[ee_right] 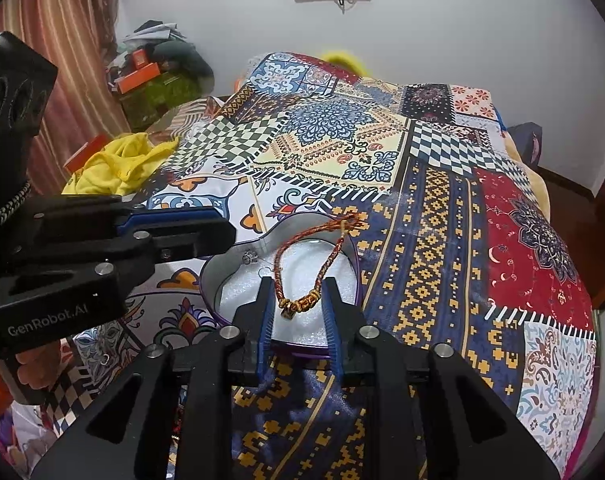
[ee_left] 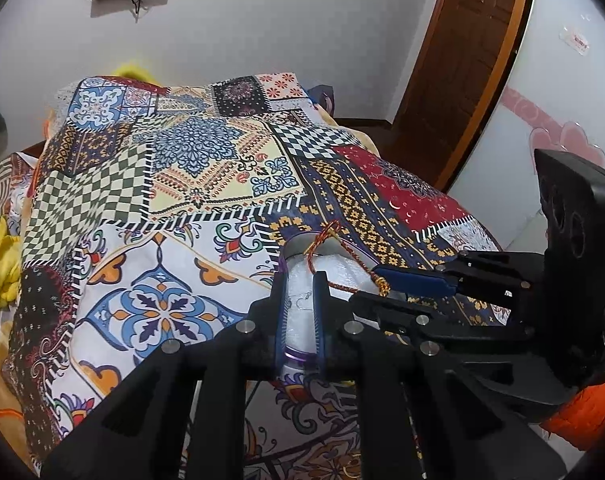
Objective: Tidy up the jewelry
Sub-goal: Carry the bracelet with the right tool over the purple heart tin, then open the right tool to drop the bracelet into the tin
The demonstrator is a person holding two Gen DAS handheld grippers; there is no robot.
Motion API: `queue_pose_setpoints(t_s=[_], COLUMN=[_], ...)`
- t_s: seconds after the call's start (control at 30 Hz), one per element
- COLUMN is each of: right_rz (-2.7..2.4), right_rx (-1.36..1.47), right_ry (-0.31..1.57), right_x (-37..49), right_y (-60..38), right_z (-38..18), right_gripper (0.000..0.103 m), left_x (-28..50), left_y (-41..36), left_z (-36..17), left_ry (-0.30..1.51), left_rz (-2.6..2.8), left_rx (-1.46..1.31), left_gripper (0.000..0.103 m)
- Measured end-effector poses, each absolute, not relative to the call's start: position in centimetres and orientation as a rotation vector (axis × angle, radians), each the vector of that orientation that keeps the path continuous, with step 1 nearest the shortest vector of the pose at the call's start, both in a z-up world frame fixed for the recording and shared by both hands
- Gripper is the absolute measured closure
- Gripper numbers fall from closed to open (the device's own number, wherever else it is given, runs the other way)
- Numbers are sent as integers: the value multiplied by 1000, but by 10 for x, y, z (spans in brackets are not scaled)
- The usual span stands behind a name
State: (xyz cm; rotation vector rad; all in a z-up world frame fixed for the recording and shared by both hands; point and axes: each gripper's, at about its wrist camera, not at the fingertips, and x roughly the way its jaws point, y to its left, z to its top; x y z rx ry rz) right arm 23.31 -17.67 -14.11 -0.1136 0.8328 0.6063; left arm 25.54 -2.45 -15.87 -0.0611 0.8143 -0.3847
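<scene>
Red-and-gold braided cord bracelet (ee_right: 302,276) drapes over purple-rimmed heart-shaped tin (ee_right: 218,280) at frame centre. Left gripper (ee_left: 300,308) pinches the tin's rim; right gripper (ee_right: 298,312) fingers spread.

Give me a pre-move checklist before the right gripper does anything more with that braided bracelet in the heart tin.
1. Left gripper steadying the heart-shaped tin by its rim: ok.
2. Right gripper open, above the tin: ok.
3. Braided bracelet's beads lying on the white lining: ok.
4. Bracelet wholly inside: not ok; its knotted end drapes over the far rim.
5. Small earring clear of the cord: cannot tell.
</scene>
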Motion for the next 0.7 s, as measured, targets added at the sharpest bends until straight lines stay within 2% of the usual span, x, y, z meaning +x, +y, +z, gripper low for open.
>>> queue_pose_setpoints(t_s=[0.13, 0.23, 0.33, 0.43, 0.57, 0.7], right_rz=[595, 585, 568, 560, 544, 525], right_rx=[-103, -90, -91, -83, -75, -69], right_ry=[825, 812, 791, 774, 749, 727], right_x=[231, 228, 224, 219, 211, 201], right_y=[-178, -181, -183, -186, -190, -194], right_z=[-136, -130, -123, -116, -107, -98], right_gripper=[70, 64, 58, 57, 57, 57], left_x=[250, 243, 236, 229, 217, 204], left_y=[-19, -15, -12, -10, -9, -8], left_z=[-152, -145, -138, -132, -124, -119], left_ry=[800, 778, 760, 751, 726, 713], left_rz=[-356, -332, -319, -304, -270, -243], left_rx=[-62, -53, -49, -45, -16, 16], left_gripper=[92, 85, 82, 80, 71, 66])
